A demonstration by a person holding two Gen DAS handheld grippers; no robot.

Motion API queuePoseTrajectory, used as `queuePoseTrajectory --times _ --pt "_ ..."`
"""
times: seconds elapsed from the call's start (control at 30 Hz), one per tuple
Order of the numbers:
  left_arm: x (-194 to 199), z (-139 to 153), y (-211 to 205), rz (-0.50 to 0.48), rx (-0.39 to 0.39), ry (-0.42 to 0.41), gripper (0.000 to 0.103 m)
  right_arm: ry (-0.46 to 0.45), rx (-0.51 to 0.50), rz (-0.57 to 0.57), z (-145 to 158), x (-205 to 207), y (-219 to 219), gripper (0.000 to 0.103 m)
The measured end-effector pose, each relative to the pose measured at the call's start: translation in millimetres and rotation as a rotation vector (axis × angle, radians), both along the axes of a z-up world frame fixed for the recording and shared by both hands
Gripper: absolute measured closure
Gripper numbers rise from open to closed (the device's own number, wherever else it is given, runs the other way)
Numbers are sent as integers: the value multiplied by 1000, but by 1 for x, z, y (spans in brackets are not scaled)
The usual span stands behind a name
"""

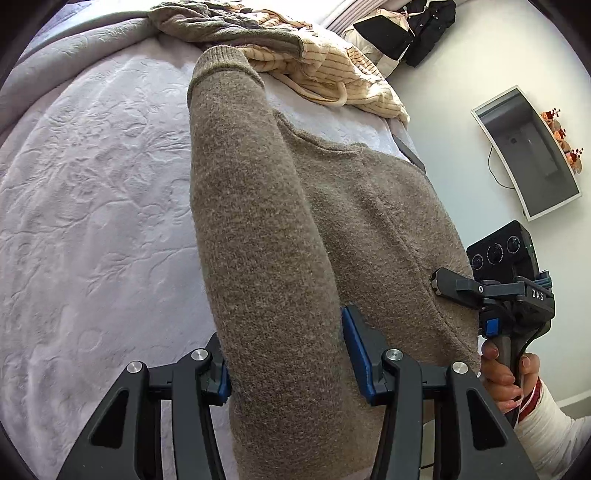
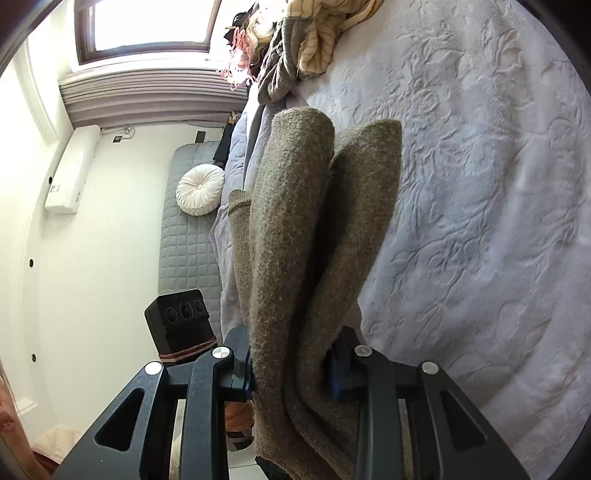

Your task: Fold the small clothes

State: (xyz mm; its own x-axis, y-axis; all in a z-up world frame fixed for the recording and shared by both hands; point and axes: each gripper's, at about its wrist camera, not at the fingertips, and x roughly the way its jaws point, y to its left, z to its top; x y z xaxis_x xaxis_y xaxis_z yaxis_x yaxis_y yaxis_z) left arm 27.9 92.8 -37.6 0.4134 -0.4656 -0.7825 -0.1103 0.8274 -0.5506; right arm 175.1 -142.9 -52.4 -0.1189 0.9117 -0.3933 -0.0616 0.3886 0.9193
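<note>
A grey-brown knit sweater (image 1: 280, 229) lies at the near edge of the bed, its sleeves folded over its body. My left gripper (image 1: 288, 354) is shut on the sweater's near edge, with thick cloth between its blue pads (image 1: 356, 339). My right gripper (image 2: 291, 363) is shut on the same sweater (image 2: 295, 229), with several layers bunched between its jaws. The right gripper also shows at the right edge of the left wrist view (image 1: 437, 282), at the sweater's side. How far the cloth is lifted cannot be told.
A lilac embossed bedspread (image 1: 92, 206) covers the bed. A pile of other clothes, cream striped (image 1: 332, 70) and grey, lies at the far end. Beyond the bed's edge are a white wall, a mirror (image 1: 528, 147), a window (image 2: 147, 26) and a round white cushion (image 2: 199, 194).
</note>
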Motion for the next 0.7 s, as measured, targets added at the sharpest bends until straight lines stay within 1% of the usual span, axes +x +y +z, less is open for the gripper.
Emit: queuePoseTrajectory --times 0.1,0.23,0.3,0.37,0.4,0.43,0.53,0.57,0.6,0.63,0.67,0.7 --pt "-32 5 11 4 35 12 52 9 10 14 -1 -27 19 72" --pt "-76 0 25 27 74 36 52 13 31 47 -9 -62 38 71" --pt "-89 -8 29 39 82 49 52 22 31 63 -17 -75 48 71" --pt "-98 -22 32 50 91 71 52 25 18 78 -26 -85 56 71" --pt "-102 -28 33 53 109 76 52 22 6 85 -30 -88 60 71" --pt "-106 -36 33 54 144 85 52 17 -12 93 -36 -90 64 71" --pt "-111 -58 31 57 243 129 52 -3 -113 118 -51 -92 73 71" --pt "-114 -63 33 68 286 139 52 -27 -168 132 -54 -92 75 71" --pt "-118 -65 35 75 305 138 51 -56 -230 140 -56 -90 75 69" --pt "-122 -66 40 85 298 135 45 -80 -283 143 -56 -90 73 69" --pt "-125 -65 43 103 300 140 33 -105 -342 152 -54 -88 70 68" --pt "-132 -63 49 126 317 146 27 -131 -405 157 -51 -86 66 63"
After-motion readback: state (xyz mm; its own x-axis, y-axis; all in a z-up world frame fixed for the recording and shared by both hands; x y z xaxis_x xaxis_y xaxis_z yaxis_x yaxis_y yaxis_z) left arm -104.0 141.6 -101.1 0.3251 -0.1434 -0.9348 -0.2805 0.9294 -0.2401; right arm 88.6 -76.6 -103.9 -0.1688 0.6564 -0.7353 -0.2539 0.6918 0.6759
